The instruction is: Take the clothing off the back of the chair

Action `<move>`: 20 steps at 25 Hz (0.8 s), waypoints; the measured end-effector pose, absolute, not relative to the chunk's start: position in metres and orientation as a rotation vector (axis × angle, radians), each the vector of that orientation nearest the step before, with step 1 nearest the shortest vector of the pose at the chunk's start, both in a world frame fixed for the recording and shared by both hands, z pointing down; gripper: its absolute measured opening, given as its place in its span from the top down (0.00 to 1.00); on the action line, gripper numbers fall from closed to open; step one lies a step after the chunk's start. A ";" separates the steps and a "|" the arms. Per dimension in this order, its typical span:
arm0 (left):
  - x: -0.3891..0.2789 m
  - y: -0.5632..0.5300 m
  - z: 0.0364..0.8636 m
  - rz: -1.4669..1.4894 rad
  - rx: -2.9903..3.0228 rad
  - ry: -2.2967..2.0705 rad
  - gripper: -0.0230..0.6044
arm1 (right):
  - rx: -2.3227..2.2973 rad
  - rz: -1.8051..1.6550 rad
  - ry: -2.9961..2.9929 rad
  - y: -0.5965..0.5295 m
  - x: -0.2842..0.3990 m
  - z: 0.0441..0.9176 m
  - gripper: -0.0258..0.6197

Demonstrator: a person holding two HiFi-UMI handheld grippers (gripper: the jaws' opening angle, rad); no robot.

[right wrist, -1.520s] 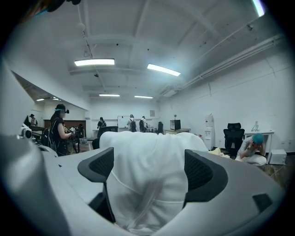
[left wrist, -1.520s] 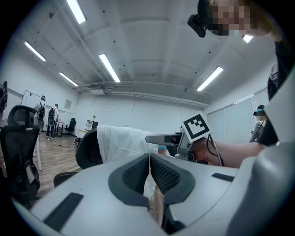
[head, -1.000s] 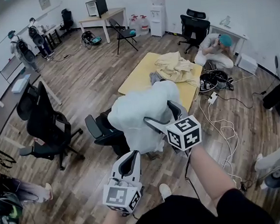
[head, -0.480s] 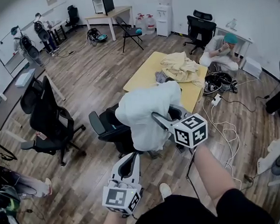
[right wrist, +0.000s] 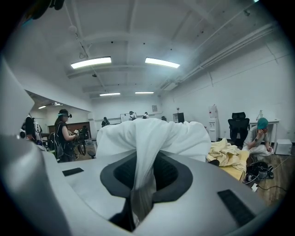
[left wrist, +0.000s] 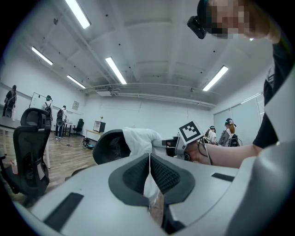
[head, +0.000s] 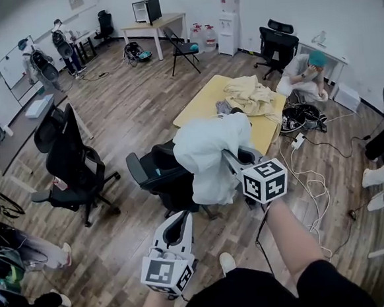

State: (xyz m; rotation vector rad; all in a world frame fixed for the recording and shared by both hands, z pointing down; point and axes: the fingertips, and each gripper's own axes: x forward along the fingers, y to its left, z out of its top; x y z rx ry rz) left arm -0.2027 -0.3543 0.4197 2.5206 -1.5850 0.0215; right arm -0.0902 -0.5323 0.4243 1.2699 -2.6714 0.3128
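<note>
A white garment (head: 208, 151) hangs over the back of a black office chair (head: 157, 175) in the middle of the room. My right gripper (head: 226, 155) reaches to the garment's right side, and its jaws are closing. In the right gripper view a fold of the white garment (right wrist: 152, 133) is pinched between the pads of the right gripper (right wrist: 145, 159). My left gripper (head: 182, 216) hangs short of the chair, shut with nothing in it. The left gripper view shows the left gripper (left wrist: 150, 156) with pads together, the chair (left wrist: 108, 146) and garment (left wrist: 138, 138) beyond.
Behind the chair stands a yellow table (head: 201, 106) with a pile of beige clothing (head: 250, 95). A second black chair (head: 70, 159) is at the left. A person (head: 305, 71) sits on the floor at the back right, and cables (head: 306, 173) trail over the floor at the right.
The right gripper's jaws, spread around the garment's edge a second ago, have closed on a fold of it. The left gripper has hardly shifted.
</note>
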 end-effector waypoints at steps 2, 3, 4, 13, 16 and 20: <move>-0.206 -0.348 0.419 0.025 2.518 -1.592 0.93 | 1.279 0.300 -2.672 -0.526 -0.090 0.423 0.86; -0.207 -0.344 0.418 0.025 2.517 -1.595 0.93 | 1.281 0.295 -2.675 -0.522 -0.091 0.421 0.86; -0.208 -0.340 0.417 0.025 2.516 -1.597 0.93 | 1.282 0.291 -2.679 -0.518 -0.091 0.419 0.86; -0.220 -0.303 0.415 0.024 2.524 -1.586 0.93 | 1.308 0.266 -2.740 -0.473 -0.099 0.399 0.86; -0.223 -0.287 0.413 0.026 2.535 -1.581 0.93 | 1.314 0.245 -2.758 -0.453 -0.101 0.390 0.86; -0.226 -0.265 0.412 0.026 2.550 -1.568 0.93 | 1.325 0.220 -2.773 -0.423 -0.104 0.380 0.86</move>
